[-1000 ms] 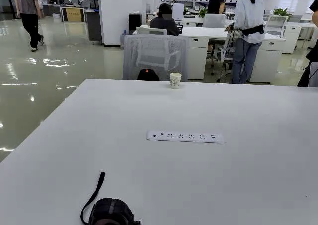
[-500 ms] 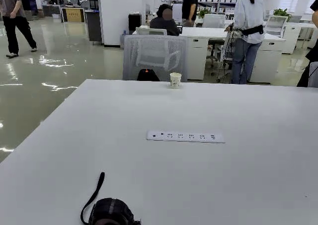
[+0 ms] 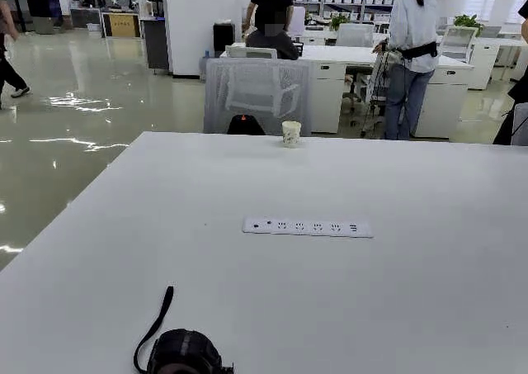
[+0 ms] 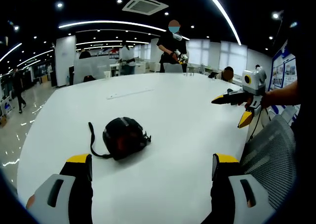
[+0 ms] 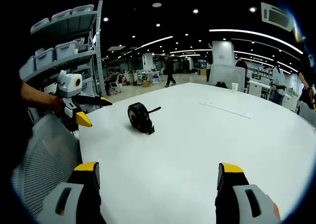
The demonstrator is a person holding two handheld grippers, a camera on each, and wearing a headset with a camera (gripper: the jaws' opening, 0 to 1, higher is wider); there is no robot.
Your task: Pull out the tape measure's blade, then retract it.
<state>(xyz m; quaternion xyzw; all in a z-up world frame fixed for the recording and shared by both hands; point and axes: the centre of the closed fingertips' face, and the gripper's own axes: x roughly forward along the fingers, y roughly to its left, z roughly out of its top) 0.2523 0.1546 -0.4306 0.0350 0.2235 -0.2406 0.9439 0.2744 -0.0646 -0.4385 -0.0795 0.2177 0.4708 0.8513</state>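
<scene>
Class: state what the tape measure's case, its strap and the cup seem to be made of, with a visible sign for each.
Tape measure case: probably matte black plastic or rubber, dull with faint highlights. Strap: possibly woven cord or rubber, limp and curved. Cup: apparently paper, matte white with print.

Head view looks along the table [image 3: 396, 308]; gripper views face each other across the tape measure [image 4: 123, 137].
</scene>
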